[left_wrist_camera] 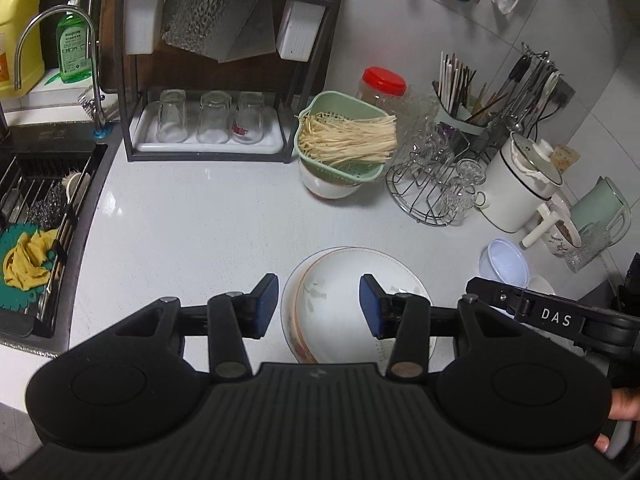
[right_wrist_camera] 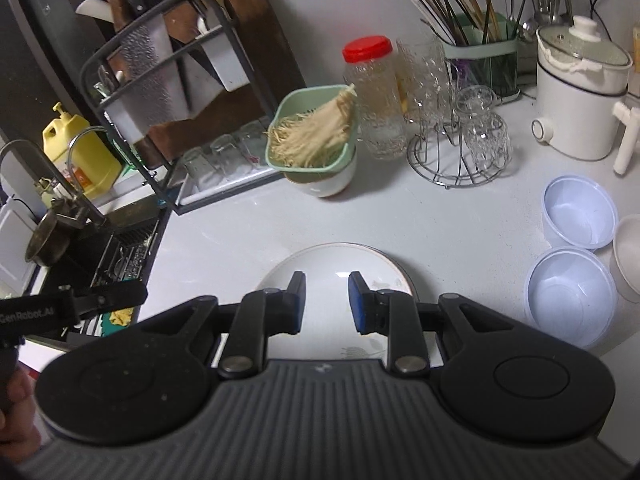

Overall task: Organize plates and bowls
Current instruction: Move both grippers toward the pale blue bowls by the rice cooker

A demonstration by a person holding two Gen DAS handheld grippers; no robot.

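A stack of white plates with a faint floral print (left_wrist_camera: 340, 272) lies flat on the white counter, the top one rimmed in orange-brown. My left gripper (left_wrist_camera: 318, 306) hangs above the stack, open, with nothing between its blue pads. In the right wrist view the same plates (right_wrist_camera: 324, 260) sit under my right gripper (right_wrist_camera: 325, 300), which stands open with a narrower gap and nothing held. Two translucent plastic bowls (right_wrist_camera: 578, 210) (right_wrist_camera: 572, 300) and a white bowl (right_wrist_camera: 628, 256) stand to the right. A white bowl (left_wrist_camera: 328, 190) carries a green colander.
The green colander of pale strands (left_wrist_camera: 340, 148) stands behind the plates. A dish rack with upturned glasses (left_wrist_camera: 208, 124) is at the back left and a sink (left_wrist_camera: 36, 208) at the far left. A wire glass stand (right_wrist_camera: 460, 148), a red-lidded jar (right_wrist_camera: 372, 96) and a white pot (right_wrist_camera: 576, 108) line the back right.
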